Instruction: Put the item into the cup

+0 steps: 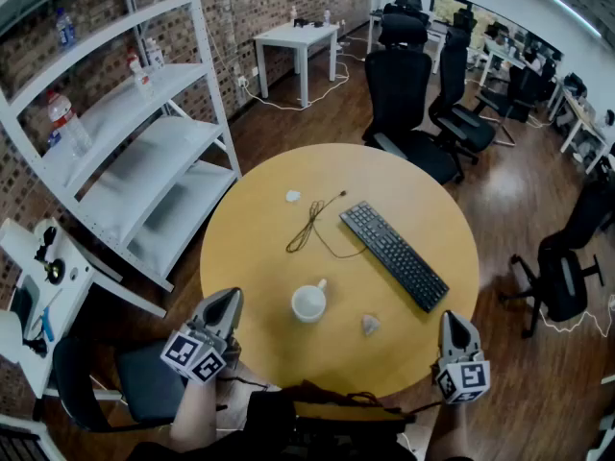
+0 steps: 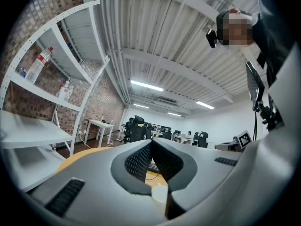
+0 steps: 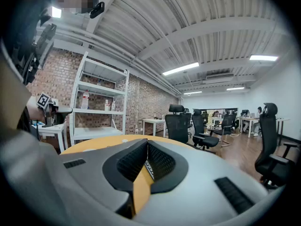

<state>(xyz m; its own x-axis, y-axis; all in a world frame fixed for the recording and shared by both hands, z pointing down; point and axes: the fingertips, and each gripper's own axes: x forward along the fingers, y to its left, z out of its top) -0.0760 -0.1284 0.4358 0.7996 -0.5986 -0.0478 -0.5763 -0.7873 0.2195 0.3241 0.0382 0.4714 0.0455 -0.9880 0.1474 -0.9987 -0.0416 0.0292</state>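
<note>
The task is at its approach step, with nothing picked up. At the desk's (image 1: 259, 257) near edge, the left gripper (image 1: 229, 301) and right gripper (image 1: 452, 320) each have their jaws clenched on nothing. Between them lies the small pale item (image 1: 370, 326), well left of the right jaws and just right of the white cup (image 1: 309, 303). Next, the right jaws likely need to part and reach left over the item.

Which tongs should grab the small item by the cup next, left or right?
Likely right. The right tongs have a clear line to the small item. The cup sits between it and the left tongs. Both are shut and empty.
</note>
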